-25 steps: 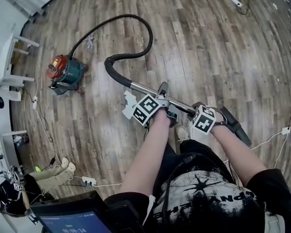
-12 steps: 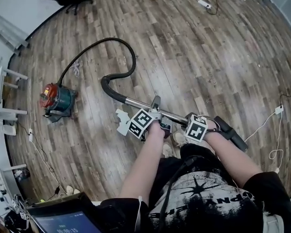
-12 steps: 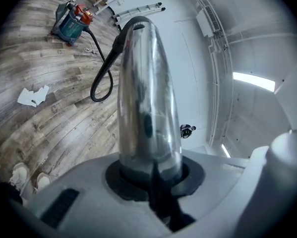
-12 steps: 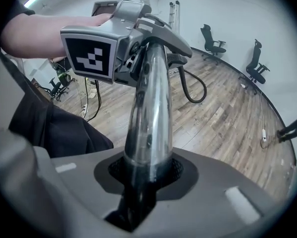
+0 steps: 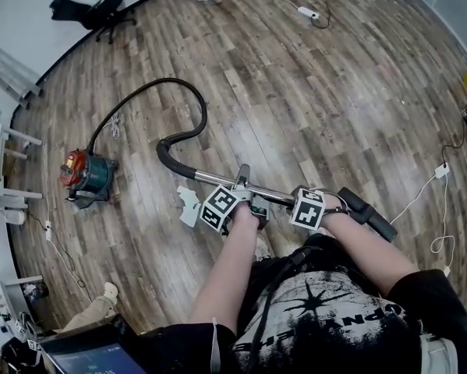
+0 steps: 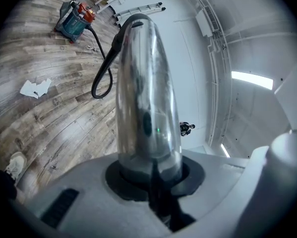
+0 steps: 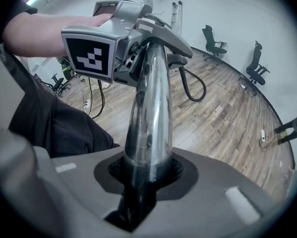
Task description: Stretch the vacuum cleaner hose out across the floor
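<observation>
A red and teal vacuum canister (image 5: 89, 176) stands on the wooden floor at the left. Its black hose (image 5: 188, 93) arcs away from it and curls back to a chrome wand (image 5: 211, 180). The wand runs right to a black floor nozzle (image 5: 371, 214). My left gripper (image 5: 247, 193) is shut on the wand near its middle. My right gripper (image 5: 320, 202) is shut on it closer to the nozzle. In the left gripper view the wand (image 6: 146, 98) rises from the left gripper (image 6: 149, 171) toward the hose (image 6: 104, 71) and canister (image 6: 73, 23). In the right gripper view the right gripper (image 7: 143, 178) clamps the wand (image 7: 150, 118).
A white paper scrap (image 5: 188, 206) lies on the floor under the wand. Office chairs (image 5: 100, 8) stand far back left. A power strip (image 5: 306, 12) and white cables (image 5: 434, 179) lie on the floor. White furniture (image 5: 3, 170) lines the left wall. Another person's shoe (image 5: 108, 291) shows at lower left.
The head view has swung so the canister and hose sit lower and more far floor shows. Both grippers keep their hold on the wand. The hose's loop looks smaller.
</observation>
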